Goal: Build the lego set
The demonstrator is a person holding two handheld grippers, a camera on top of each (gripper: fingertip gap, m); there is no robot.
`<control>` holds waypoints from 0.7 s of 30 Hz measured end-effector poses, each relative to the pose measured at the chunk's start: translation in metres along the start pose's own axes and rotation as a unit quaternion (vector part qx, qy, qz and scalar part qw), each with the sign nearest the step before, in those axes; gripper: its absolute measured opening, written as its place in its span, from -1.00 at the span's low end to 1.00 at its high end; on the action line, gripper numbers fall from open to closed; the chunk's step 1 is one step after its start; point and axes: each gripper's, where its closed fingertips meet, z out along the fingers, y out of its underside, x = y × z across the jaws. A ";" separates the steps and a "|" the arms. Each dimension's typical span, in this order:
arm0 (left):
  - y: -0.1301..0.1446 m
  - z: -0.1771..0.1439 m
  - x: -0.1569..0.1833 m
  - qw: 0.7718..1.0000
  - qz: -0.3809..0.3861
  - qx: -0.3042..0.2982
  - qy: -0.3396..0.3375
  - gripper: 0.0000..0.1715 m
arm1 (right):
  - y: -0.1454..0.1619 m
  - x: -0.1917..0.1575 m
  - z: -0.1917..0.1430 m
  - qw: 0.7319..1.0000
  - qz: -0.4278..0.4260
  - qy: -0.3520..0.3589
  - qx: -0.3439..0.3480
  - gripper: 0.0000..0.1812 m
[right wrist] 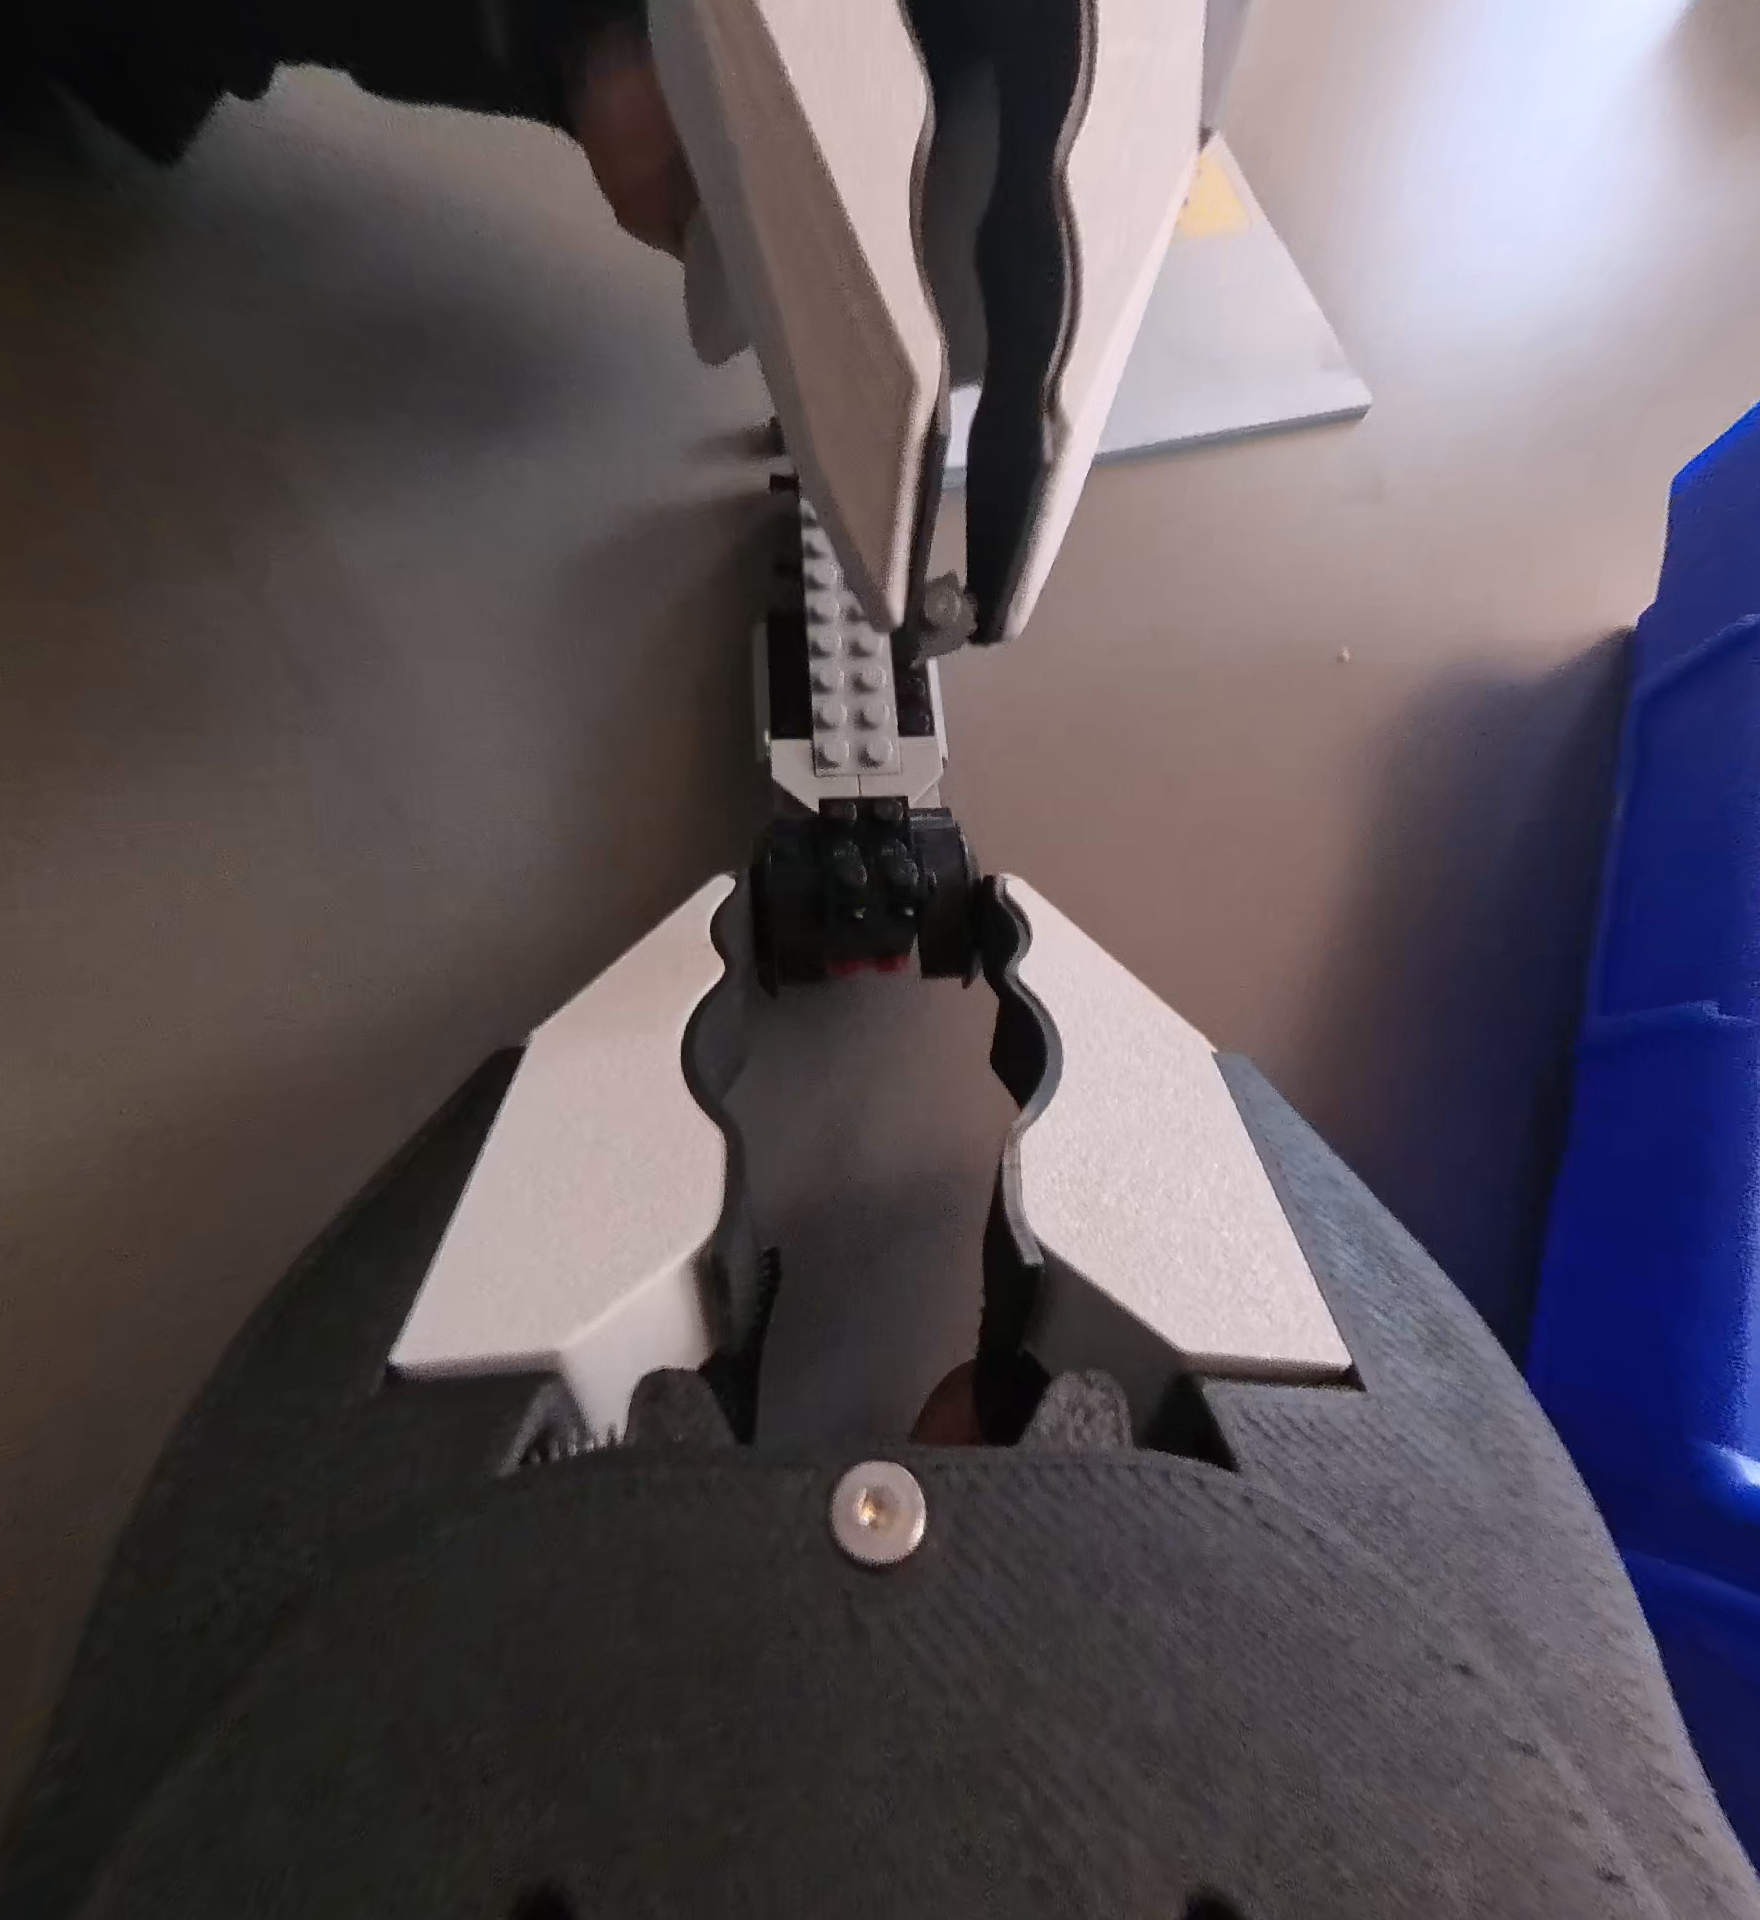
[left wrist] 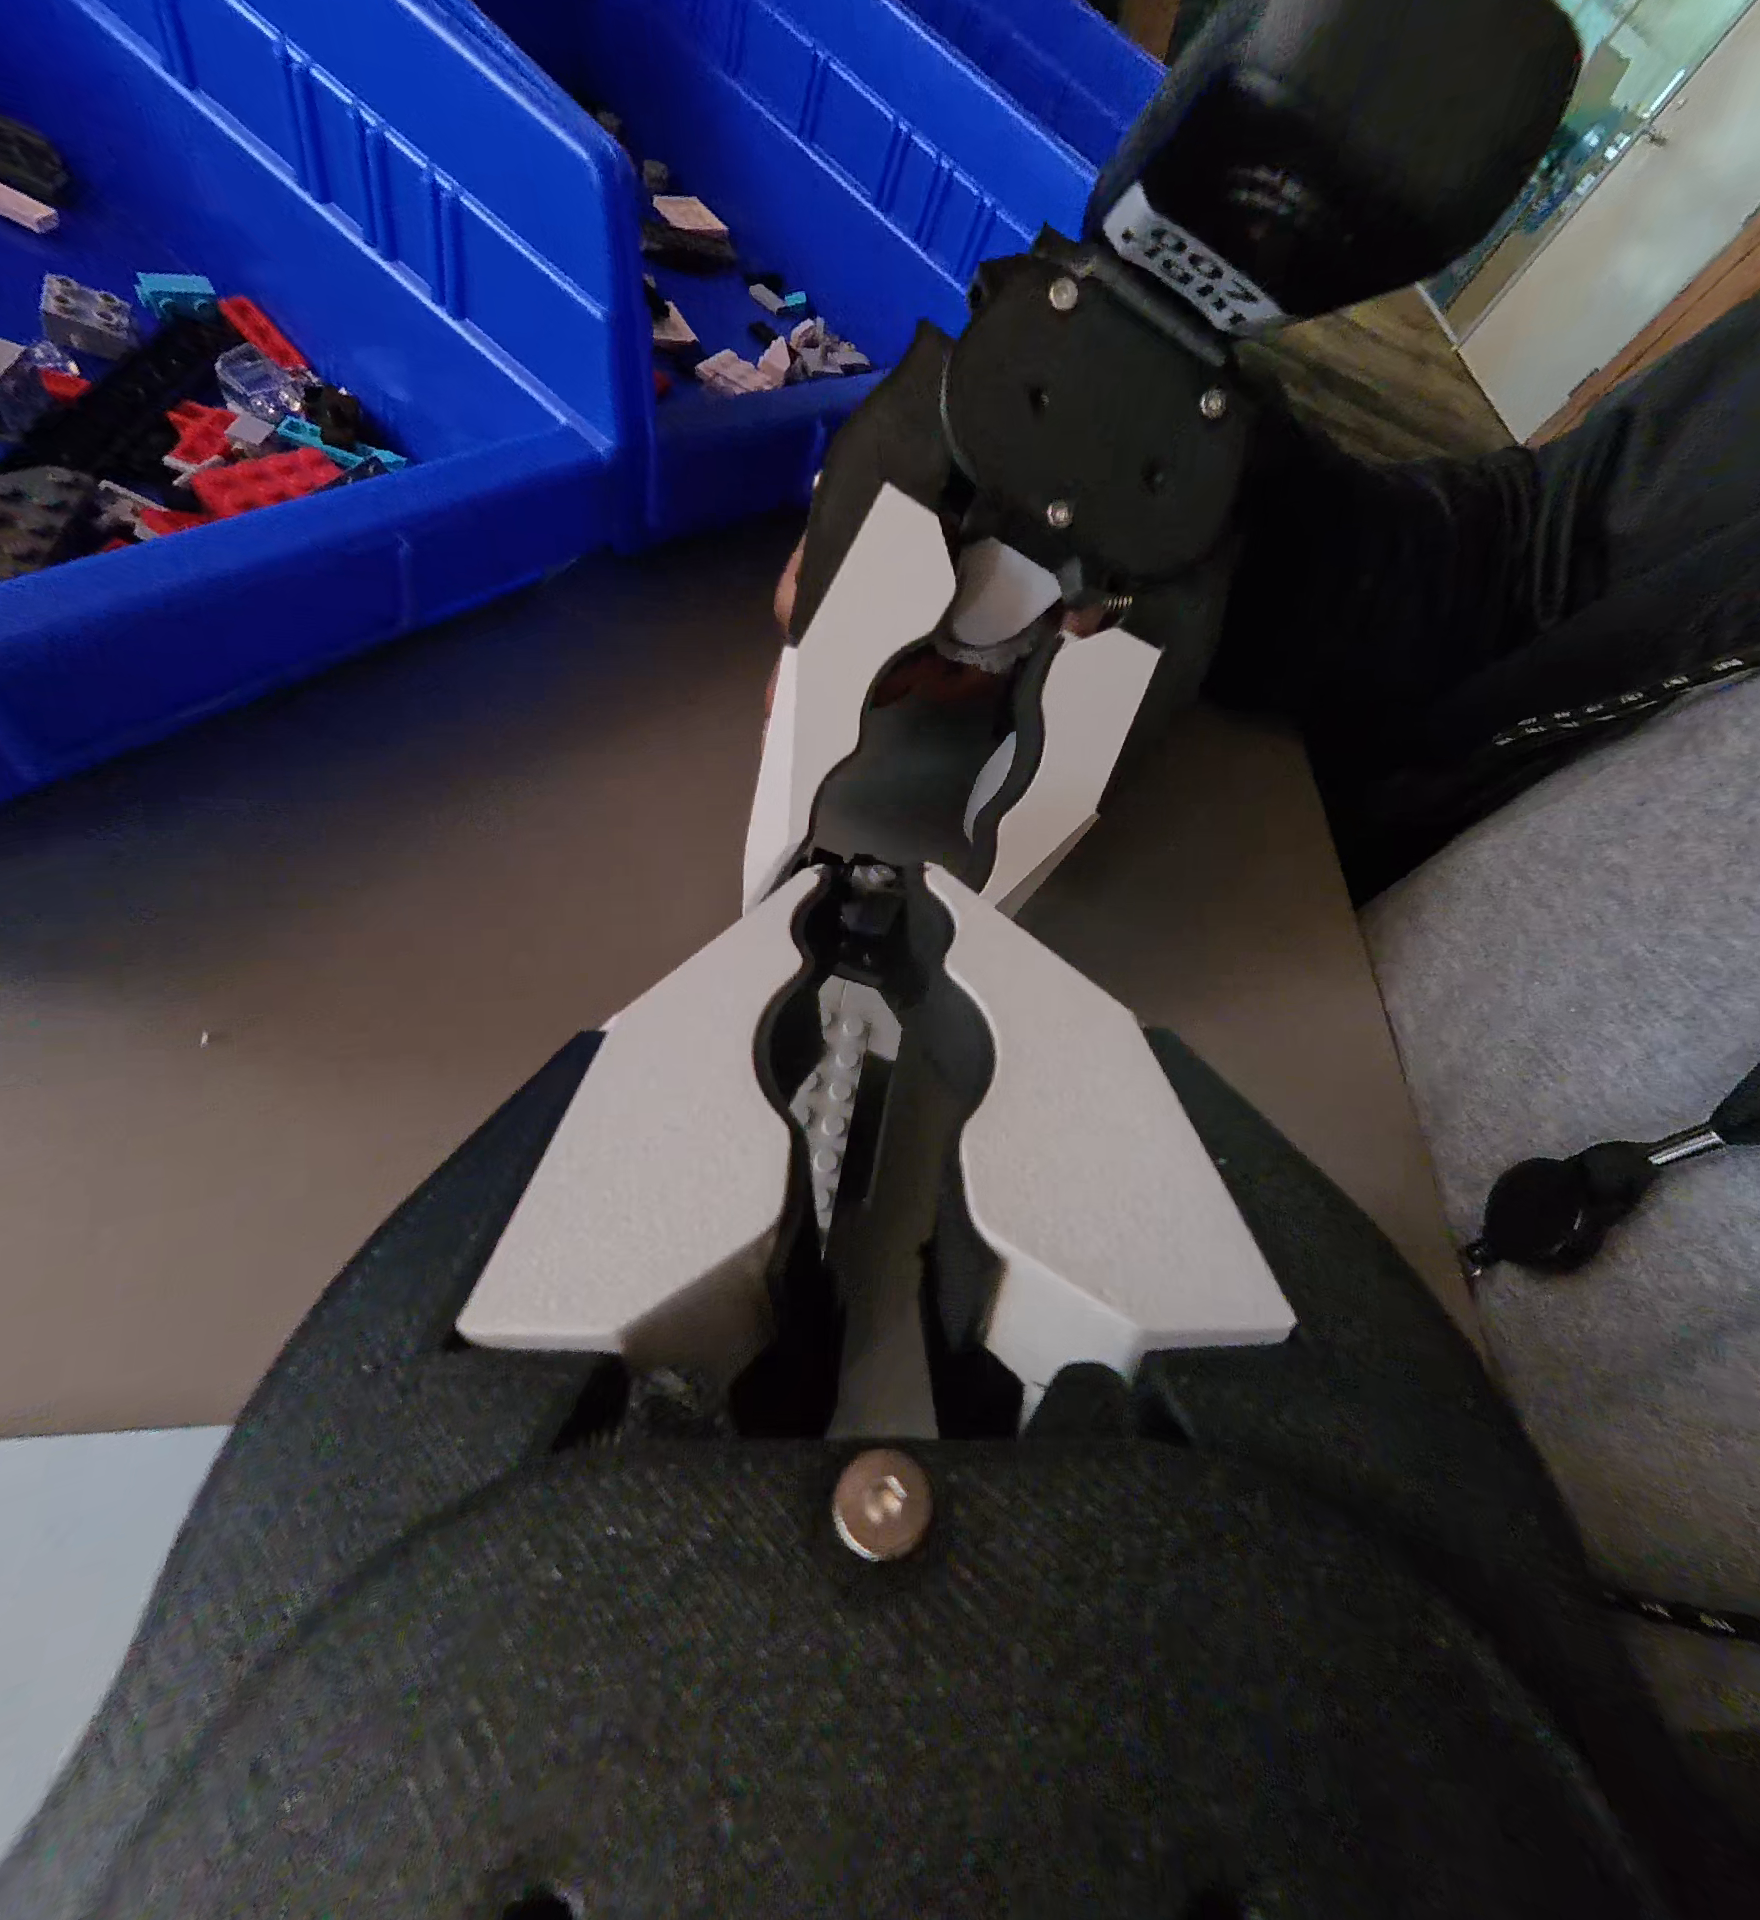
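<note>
Left wrist view: left gripper [left wrist: 860, 894] has its fingers [left wrist: 710, 1122] clenched on a long lego build [left wrist: 834, 1081], grey studded strip showing in the gap between them. Right gripper [left wrist: 871, 847] comes in from the far side, tip to tip with the left one, both raised above the brown worktop [left wrist: 336, 935]. Two blue bins [left wrist: 502, 343] stand at the worktop's far left corner; nearer one holds loose red, black, grey and teal bricks [left wrist: 180, 436]. A grey sleeve and a black lanyard reel [left wrist: 1551, 1205] sit at the right edge.

Right wrist view: right gripper [right wrist: 865, 925] grasps the black end of the lego build [right wrist: 850, 707] at its fingertips [right wrist: 1001, 935], a wide gap behind. Left gripper [right wrist: 933, 613] pinches a small grey piece [right wrist: 943, 608] at its tips, just beside the strip; touching or not, cannot tell. Blue bin [right wrist: 1717, 935] along the right edge, a white sheet [right wrist: 1260, 343] on the worktop [right wrist: 336, 623] beyond.
</note>
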 end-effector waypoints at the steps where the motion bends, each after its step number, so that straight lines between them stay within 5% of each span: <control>1: 0.000 -0.001 0.001 1.000 -0.001 0.002 0.000 -0.87 | 0.001 -0.001 0.000 1.000 -0.001 0.000 -0.004 -0.47; 11: 0.002 0.001 0.013 1.000 0.003 0.012 0.014 -0.87 | -0.009 -0.006 -0.011 0.999 0.000 0.010 0.046 -0.48; 21: 0.002 0.012 0.023 1.000 0.005 0.012 0.024 -0.87 | 0.011 -0.023 -0.015 1.000 -0.006 -0.007 -0.002 -0.47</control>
